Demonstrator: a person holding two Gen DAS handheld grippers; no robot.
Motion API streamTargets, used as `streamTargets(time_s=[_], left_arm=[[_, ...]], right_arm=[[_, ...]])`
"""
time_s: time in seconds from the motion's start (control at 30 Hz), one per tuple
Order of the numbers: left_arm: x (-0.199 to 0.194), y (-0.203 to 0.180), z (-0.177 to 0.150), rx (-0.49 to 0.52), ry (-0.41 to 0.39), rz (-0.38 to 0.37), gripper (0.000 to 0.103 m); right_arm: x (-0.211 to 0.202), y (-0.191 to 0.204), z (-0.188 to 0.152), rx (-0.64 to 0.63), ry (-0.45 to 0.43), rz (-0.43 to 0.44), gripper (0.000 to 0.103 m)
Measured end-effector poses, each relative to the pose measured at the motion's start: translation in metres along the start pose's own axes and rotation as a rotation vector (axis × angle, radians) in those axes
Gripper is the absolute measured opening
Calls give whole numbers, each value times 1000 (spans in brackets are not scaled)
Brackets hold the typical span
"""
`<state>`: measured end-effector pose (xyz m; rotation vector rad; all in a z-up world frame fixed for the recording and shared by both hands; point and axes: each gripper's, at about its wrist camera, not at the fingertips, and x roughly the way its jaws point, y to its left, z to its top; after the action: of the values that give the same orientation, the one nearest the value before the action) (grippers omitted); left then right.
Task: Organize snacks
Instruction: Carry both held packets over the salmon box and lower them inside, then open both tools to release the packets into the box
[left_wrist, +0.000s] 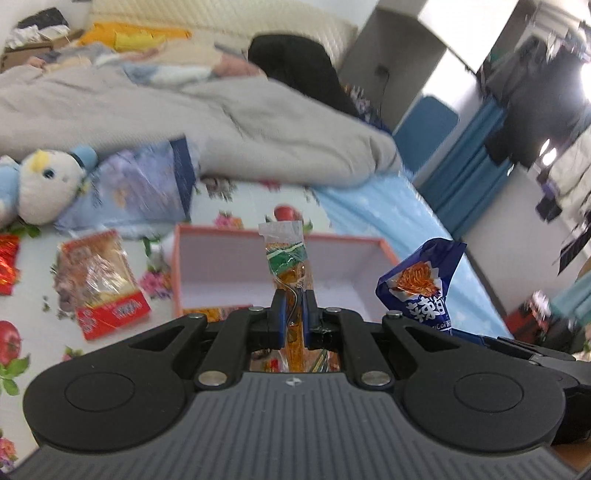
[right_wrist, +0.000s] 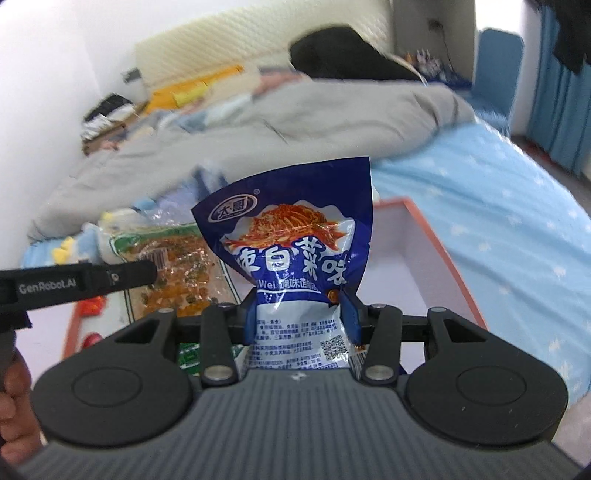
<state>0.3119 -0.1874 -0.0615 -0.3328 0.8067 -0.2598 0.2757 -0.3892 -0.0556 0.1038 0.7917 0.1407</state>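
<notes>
The left claw (left_wrist: 293, 310) is nearly closed, pinching a thin clear packet of orange snack with a green label (left_wrist: 286, 258) edge-on, so the packet stands up between the pads. The right claw (right_wrist: 301, 314) is about half open, clamped across the crumpled lower part of a puffy blue snack bag (right_wrist: 291, 236). Both packets hang in the air over the near edge of the open orange-rimmed box (left_wrist: 240, 236), which sits on the flowered bedsheet and looks empty in the part that shows.

The thin packet is the weaker hold — only a narrow strip of slick film sits between the pads, and it could slide or twist out and land outside the box. The blue bag is gripped through trapped air and loose foil, so it may squirm free, or burst if squeezed harder.

The two claws are close together: in the right wrist view the left claw's finger reaches in just beside the blue bag. Releasing both at once risks a collision, or one packet knocking the other over the rim.

The box rests on soft bedding — a nudge from a claw could tip or shift it. A red-and-clear packet (left_wrist: 101, 284) lies on the sheet left of the box, not yet sorted.
</notes>
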Motion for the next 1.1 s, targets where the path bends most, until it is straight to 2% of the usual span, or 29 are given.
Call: streamTargets(time_s=[0.2,0.33,0.57,0.63,0.7,0.77,0.87,1.1], left_arm=[[55,-5,-9,21,116,5,10],[78,-4,-17,19,182,21,10],[86,-3,-25,3,214,26,11],[86,-5,-24,11,223,26,20],[84,-5,-24,10,237,47,58],[77,-5,-24,17,209,54,61],[62,-5,-21,21,188,49,61],[6,-9,-10,62,81,42,61]], right_arm=[[33,-27,-19,23,87,-29,48],[52,-40,-32,29,147,-42,48],[60,-53,-40,80,183,-30,53],[60,-53,-39,85,187,-38,60],[57,-52,-38,87,176,-38,66],[52,-50,-38,85,161,-44,72],[41,-48,-35,84,139,-37,73],[3,-29,-28,70,57,-30,73]])
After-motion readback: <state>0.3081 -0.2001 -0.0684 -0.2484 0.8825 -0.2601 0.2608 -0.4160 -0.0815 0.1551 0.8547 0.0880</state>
